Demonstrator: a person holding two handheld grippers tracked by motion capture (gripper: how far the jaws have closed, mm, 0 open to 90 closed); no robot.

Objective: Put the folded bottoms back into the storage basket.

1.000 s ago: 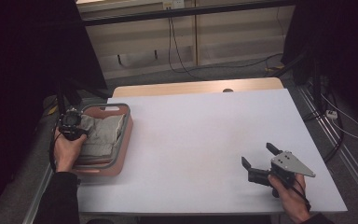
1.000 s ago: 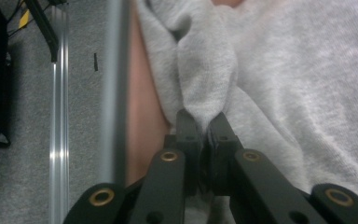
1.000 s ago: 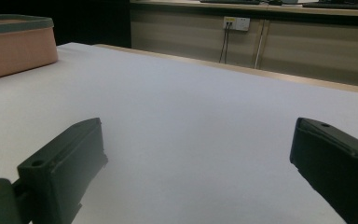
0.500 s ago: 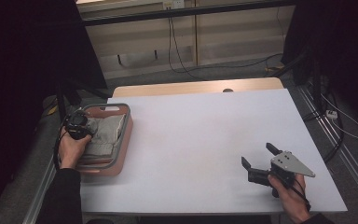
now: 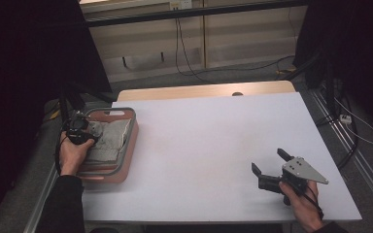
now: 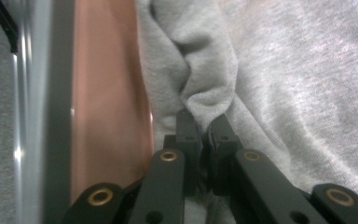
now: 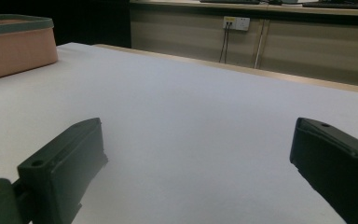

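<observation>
The left tool [image 5: 80,130] sits in the pink basket [image 5: 126,150] at the left edge of the bench [image 5: 209,141], its jaws pressed together on a raised fold of the grey cloth [image 5: 108,138]. In the left gripper view the fold [image 6: 200,88] bunches directly above the closed jaw tips, close beside the basket's inner wall [image 6: 107,102]. The cloth lies folded inside the basket and is not lifted clear. The right tool [image 5: 272,171] rests low over the near right part of the bench, jaws spread wide with nothing between them, well apart from the basket.

Assessment: the step in hand appears to be drawing the cloth out of the basket. The pinch looks shallow; how many layers it takes cannot be told from these views. Recommended practice: lift straight up and slowly, keeping the jaws off the basket wall so that the rim [image 5: 110,112] does not catch and the basket does not tip. The right tool could steady the basket's near edge or take a second corner once the cloth hangs free.
</observation>
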